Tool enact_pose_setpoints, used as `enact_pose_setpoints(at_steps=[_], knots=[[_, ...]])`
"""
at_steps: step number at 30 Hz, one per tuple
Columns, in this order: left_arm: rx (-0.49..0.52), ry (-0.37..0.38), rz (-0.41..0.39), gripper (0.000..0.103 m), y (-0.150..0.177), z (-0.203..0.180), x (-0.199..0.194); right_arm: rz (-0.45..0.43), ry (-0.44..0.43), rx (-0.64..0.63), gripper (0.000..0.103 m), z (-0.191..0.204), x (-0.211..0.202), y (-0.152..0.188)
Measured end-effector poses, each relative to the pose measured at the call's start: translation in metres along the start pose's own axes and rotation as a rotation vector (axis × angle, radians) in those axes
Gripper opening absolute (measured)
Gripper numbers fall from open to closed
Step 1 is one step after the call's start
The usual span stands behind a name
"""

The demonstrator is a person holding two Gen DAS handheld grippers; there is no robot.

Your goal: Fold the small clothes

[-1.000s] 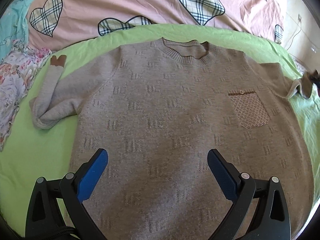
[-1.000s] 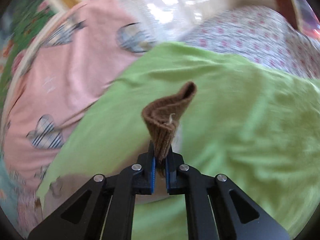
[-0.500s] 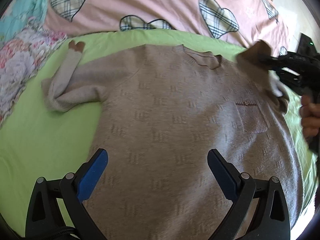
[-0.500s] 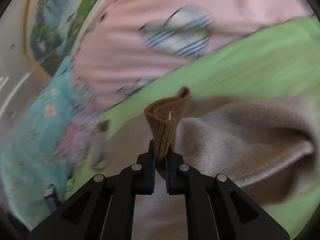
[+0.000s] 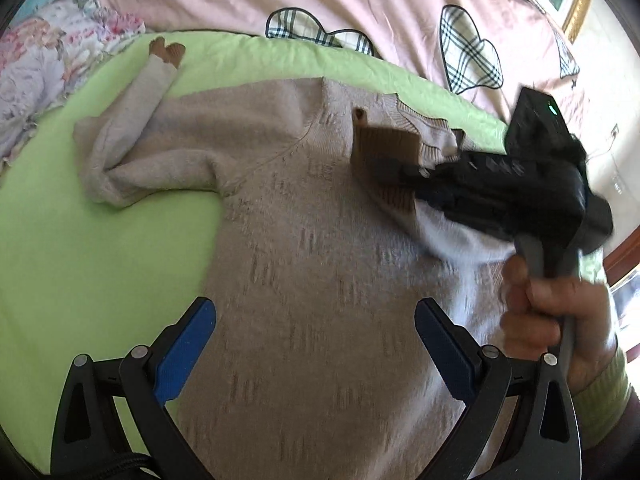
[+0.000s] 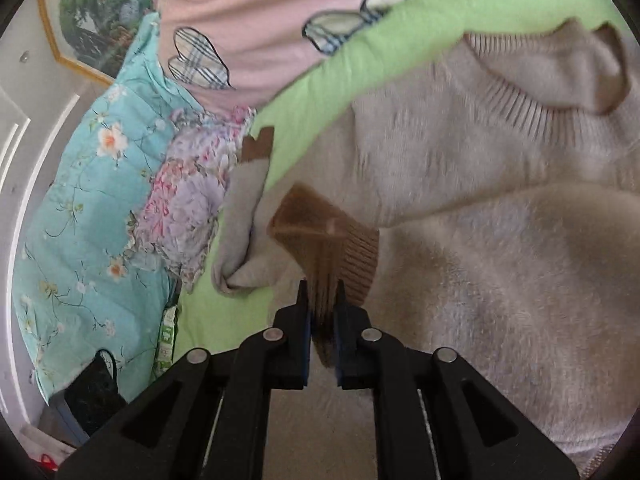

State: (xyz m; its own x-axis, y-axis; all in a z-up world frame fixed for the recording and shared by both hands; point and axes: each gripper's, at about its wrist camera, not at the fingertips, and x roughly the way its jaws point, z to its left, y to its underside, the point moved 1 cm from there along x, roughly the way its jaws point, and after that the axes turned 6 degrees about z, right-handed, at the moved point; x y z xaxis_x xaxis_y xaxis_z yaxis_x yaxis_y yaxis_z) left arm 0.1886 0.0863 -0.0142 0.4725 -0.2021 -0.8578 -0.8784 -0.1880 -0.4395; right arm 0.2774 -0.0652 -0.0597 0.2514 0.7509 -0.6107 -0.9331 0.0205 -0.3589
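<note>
A soft beige sweater [image 5: 320, 248] lies flat on a green sheet [image 5: 100, 248] and fills the middle of the left wrist view. One sleeve [image 5: 132, 120] is bent at the upper left, with its brown cuff end near the top.

The left gripper [image 5: 314, 344] sits at the bottom of that view. Its two blue pads [image 5: 184, 348] are far apart, so it is wide open and holds nothing. It hangs over the lower part of the sweater.

The right gripper [image 6: 322, 312] is at the bottom middle of the right wrist view. Its fingers are squeezed close on the brown cuff [image 6: 332, 240] of the other sleeve. The cuff sticks up and out between them. In the left wrist view this black gripper [image 5: 416, 172] comes in from the right side, held by a hand [image 5: 552, 312], and the cuff [image 5: 384, 148] lies across the sweater's chest, just below the neck hole [image 5: 416, 124].

A pink blanket [image 5: 360, 4] with checked hearts lies along the top. A flowery cloth [image 5: 44, 72] is at the upper left. In the right wrist view a blue flowered blanket [image 6: 88, 208] fills the left side.
</note>
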Motion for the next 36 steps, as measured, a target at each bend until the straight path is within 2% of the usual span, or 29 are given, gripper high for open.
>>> enact_pose_setpoints(at_steps=[3,5,7,11,13,14,15,16,17,18,22,23,26,31,36], knots=[[-0.019,0.045,0.016,0.100,-0.018,-0.001,0.014,-0.028,-0.014,0.006,0.022,-0.005,-0.020,0.005],[-0.027,0.085,0.030,0.100,-0.031,-0.006,0.026,-0.073,-0.010,0.009,0.036,-0.005,-0.040,0.008],[-0.024,0.110,0.044,0.100,-0.041,-0.014,0.040,-0.121,-0.013,0.018,0.039,-0.009,-0.063,0.012],[-0.046,0.090,0.101,0.099,-0.059,-0.017,0.077,-0.213,0.018,0.036,0.039,-0.014,-0.111,0.030],[-0.052,0.094,0.068,0.095,-0.061,-0.017,0.079,-0.250,0.039,0.046,0.039,-0.019,-0.135,0.045],[-0.038,0.094,0.039,0.088,-0.062,-0.019,0.078,-0.273,0.059,0.053,0.039,-0.022,-0.150,0.055],[-0.018,0.097,0.029,0.059,-0.064,-0.021,0.079,-0.288,0.071,0.059,0.039,-0.024,-0.159,0.060],[0.010,0.109,0.043,0.018,-0.065,-0.024,0.082,-0.311,0.086,0.069,0.039,-0.027,-0.169,0.067],[0.018,0.135,0.060,0.008,-0.065,-0.026,0.083,-0.335,0.103,0.083,0.039,-0.031,-0.179,0.073],[0.023,0.151,0.060,0.008,-0.067,-0.028,0.081,-0.360,0.124,0.097,0.039,-0.035,-0.189,0.078],[0.109,0.117,-0.107,0.008,-0.082,-0.028,0.030,-0.439,0.230,0.125,0.039,-0.052,-0.227,0.090],[0.118,0.087,-0.110,0.008,-0.088,-0.021,0.030,-0.456,0.284,0.139,0.039,-0.060,-0.238,0.091],[0.095,0.052,-0.016,0.008,-0.099,-0.002,0.051,-0.476,0.369,0.183,0.039,-0.084,-0.253,0.087],[0.090,0.061,0.000,0.010,-0.091,-0.002,0.056,-0.406,0.457,0.244,0.039,-0.129,-0.246,0.062],[0.074,0.066,0.015,0.010,-0.084,-0.003,0.061,-0.272,0.516,0.241,0.040,-0.151,-0.209,0.034]])
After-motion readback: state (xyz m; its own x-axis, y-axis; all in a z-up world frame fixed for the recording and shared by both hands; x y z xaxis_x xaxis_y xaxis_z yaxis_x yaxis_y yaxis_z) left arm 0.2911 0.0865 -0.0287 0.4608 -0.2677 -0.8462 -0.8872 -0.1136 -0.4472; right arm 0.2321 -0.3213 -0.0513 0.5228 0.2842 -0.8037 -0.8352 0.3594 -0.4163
